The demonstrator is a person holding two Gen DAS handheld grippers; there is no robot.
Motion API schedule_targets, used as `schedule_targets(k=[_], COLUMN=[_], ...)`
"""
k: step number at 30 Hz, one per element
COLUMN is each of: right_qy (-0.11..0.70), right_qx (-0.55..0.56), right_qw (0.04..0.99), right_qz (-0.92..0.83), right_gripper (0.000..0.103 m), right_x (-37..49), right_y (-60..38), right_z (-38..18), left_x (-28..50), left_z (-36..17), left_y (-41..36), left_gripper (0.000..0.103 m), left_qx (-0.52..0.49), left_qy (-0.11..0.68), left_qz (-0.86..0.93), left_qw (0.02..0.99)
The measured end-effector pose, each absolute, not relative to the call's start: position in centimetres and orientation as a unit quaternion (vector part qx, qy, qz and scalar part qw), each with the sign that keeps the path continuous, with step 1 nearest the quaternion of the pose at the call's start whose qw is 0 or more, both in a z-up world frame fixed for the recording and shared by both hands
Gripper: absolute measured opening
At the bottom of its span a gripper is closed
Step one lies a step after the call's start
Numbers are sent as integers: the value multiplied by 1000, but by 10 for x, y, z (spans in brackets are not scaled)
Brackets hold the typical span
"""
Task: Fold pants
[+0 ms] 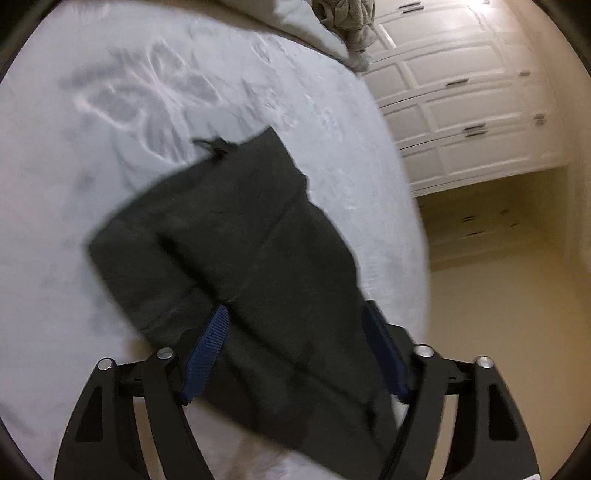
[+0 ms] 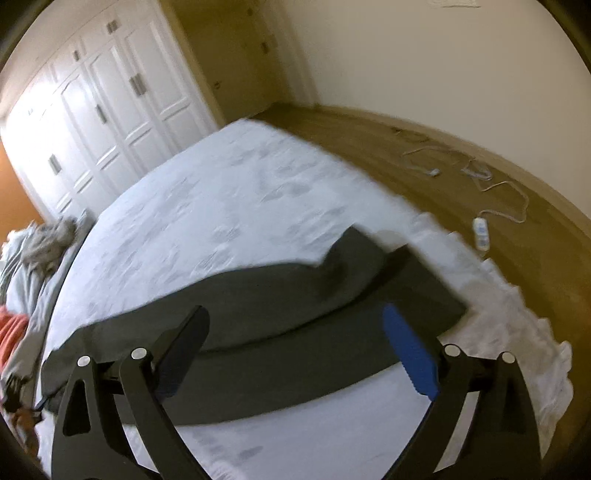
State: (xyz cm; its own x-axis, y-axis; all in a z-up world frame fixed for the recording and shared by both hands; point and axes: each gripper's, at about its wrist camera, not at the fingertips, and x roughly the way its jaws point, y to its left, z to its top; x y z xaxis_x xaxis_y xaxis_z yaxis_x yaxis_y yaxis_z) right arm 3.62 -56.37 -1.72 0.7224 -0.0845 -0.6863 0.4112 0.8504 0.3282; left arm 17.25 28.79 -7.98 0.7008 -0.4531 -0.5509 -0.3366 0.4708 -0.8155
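A: What is getting lost in these two views?

B: Both are smearing with motion blur. In the left wrist view the pants (image 1: pixel 236 251) are running out of sight at 6 o'clock behind the left gripper (image 1: pixel 295 354), so their near end is cut off. At 12 o'clock a grey bundle (image 1: pixel 347 22) is being clipped by the frame; I cannot tell what it is.

A: Any writing to read?

B: None that I can make out. The small white device (image 2: pixel 481 230) on the floor (image 2: pixel 424 177) at 3 o'clock in the right wrist view is too blurred.

A: Where are the pants lying?

B: Flat on the white bed (image 1: pixel 92 155), dark against the sheet, doubled over lengthwise. In the right view they are stretching from 9 o'clock to 3 o'clock, their far end stopping just short of the bed's edge.

A: And the jaws?

B: The left jaws are standing apart, straddling the cloth without pinching it. The right gripper (image 2: pixel 295 350) is spreading its jaws wide above the pants, nothing held.

A: Room to move?

B: Bare sheet is lying open beyond the pants toward 11 o'clock. A white wardrobe (image 1: pixel 461 96) is standing past the bed, and a cable (image 2: pixel 498 184) is trailing across the floor.
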Motion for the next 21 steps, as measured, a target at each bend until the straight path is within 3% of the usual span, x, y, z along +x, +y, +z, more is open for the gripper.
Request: schedule_targets(k=[2,3,6,9,13,14,15,16,17,18,19,20,21], right_qy=[365,380,382,350,361,367,374,379,383,382,380,372,352], right_qx=[228,224,243,330,353,347,343,343,339,326,321,330,337], right_qw=[891,885,874,855,833,831,829,827,827,833,839,842,849], right_qz=[-143,-152,-179,-195,-228,-235,-236,-234,-233,-231,-223,-209,-204], right_gripper=[93,93,92,89,88,88,88,77,70,51,15,2,2], right_x=[39,43,47,45,64,69,76,82,87,91,95,98,94], right_y=[-560,-560,-575,-606,-628,-629,-631,-632,-633,-631,-632,-634,-633], right_z=[-27,-33,-44,-57,-79,-85,-91,-97,-101,-101,-99,-93,-85], left_x=[176,178,176,173,177,177,177,177,178,179,181,185,187], left_z=[-82,-81,-67,-52,-60,-66,-71,-79,-84,-89,-92,-95,-97], left_y=[289,291,297,296,295,294,294,295,296,297,298,298,299], left_gripper=[8,0,0,0,0,3,13,43,61,62,62,62,62], left_qx=[-519,-522,-509,-488,-475,-484,-492,-506,-515,-525,-530,-532,-535], left_qy=[379,379,362,355,395,405,411,424,429,430,431,435,439], left_qz=[-62,-77,-85,-102,-76,-70,-67,-57,-48,-38,-35,-36,-35], left_qw=[764,760,776,791,783,773,764,749,740,733,729,726,721])
